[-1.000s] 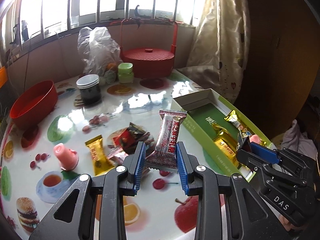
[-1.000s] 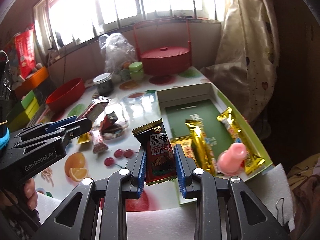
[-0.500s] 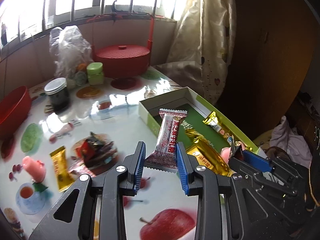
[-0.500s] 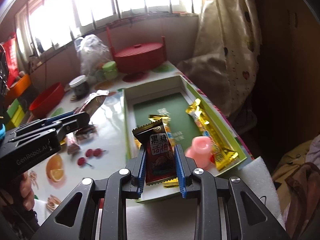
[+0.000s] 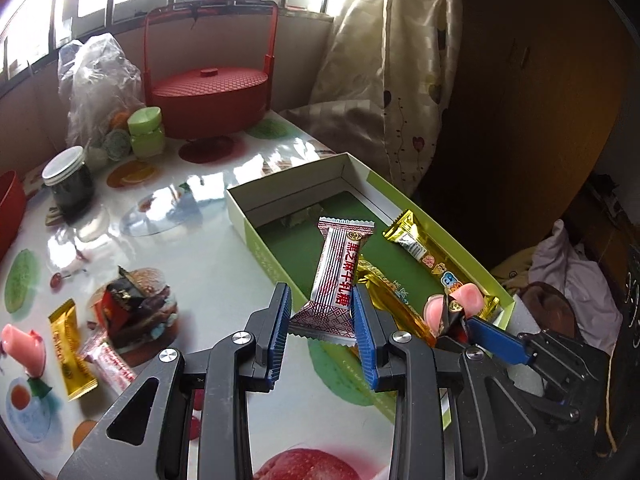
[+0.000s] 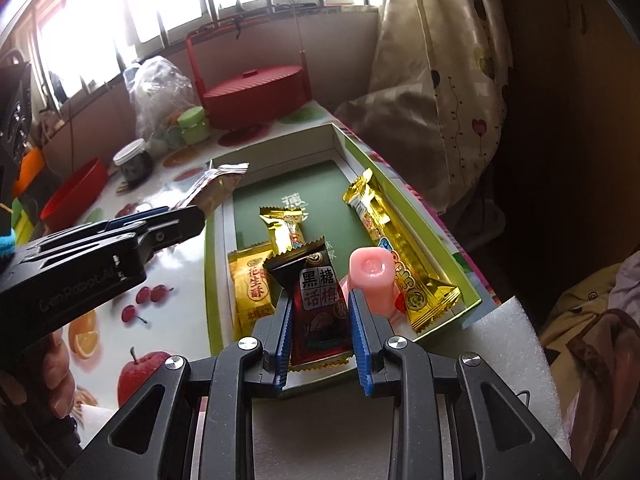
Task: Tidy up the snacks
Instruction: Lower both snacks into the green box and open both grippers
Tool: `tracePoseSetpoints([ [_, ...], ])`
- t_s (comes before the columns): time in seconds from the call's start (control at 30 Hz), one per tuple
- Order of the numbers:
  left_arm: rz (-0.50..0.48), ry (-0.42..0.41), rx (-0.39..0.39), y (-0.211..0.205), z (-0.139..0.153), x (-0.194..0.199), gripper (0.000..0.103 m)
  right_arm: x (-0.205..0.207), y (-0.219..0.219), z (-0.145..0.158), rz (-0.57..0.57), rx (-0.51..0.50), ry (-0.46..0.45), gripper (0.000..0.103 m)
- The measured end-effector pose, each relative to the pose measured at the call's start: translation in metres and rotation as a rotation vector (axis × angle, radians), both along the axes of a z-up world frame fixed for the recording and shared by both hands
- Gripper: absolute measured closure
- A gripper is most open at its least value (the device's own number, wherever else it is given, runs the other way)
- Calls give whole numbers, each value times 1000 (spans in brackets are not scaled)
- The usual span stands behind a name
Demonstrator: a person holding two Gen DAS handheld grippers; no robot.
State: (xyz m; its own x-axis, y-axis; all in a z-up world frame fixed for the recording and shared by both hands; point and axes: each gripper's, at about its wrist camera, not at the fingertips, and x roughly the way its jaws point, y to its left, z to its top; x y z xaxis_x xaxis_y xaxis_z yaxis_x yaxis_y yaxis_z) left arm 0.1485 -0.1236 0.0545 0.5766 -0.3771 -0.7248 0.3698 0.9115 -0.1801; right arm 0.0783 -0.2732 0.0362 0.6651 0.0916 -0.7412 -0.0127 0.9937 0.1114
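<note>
A white red-lettered candy wrapper (image 5: 340,276) is clamped in the left gripper (image 5: 322,322). Only the right wrist view shows the dark red plum-candy packet (image 6: 320,308) pinched in the right gripper (image 6: 320,322), with the green open cardboard box (image 6: 440,240) beyond its jaws.

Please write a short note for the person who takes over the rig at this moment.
Left hand-held gripper: shut on the silver candy, held by the green box.
Right hand-held gripper: shut on the dark red pack, over the box's near end.
Done: three gold packs and a pink jelly lie in the box.
Left: release both, then fetch the table snacks: gold pack, pink jelly, dark wrapper, pink-white bar.
</note>
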Motion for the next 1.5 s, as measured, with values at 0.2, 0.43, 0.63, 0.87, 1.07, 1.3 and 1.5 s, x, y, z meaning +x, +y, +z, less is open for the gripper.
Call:
tracePoseSetpoints([
  [0.2, -13, 18, 9, -9, -7, 4, 71, 4, -1, -5, -6, -6, 10, 77],
  [0.43, -13, 20, 21, -13, -11, 8, 71, 4, -1, -7, -3, -6, 5, 77],
  [0.63, -4, 13, 35, -15, -11, 7, 71, 5, 0, -8, 1, -7, 2, 77],
  [0.87, -10, 9, 50, -19, -11, 8, 71, 5, 0, -8, 2, -6, 3, 77],
  [1.07, -12, 11, 52, -18, -10, 9, 71, 6, 0, -8, 3, -3, 2, 77],
  [1.3, -12, 8, 62, -21, -11, 8, 70, 8, 4, -7, 3, -7, 1, 76],
  [1.5, -16, 12, 57, -22, -9, 9, 70, 8, 6, -7, 4, 0, -2, 73],
])
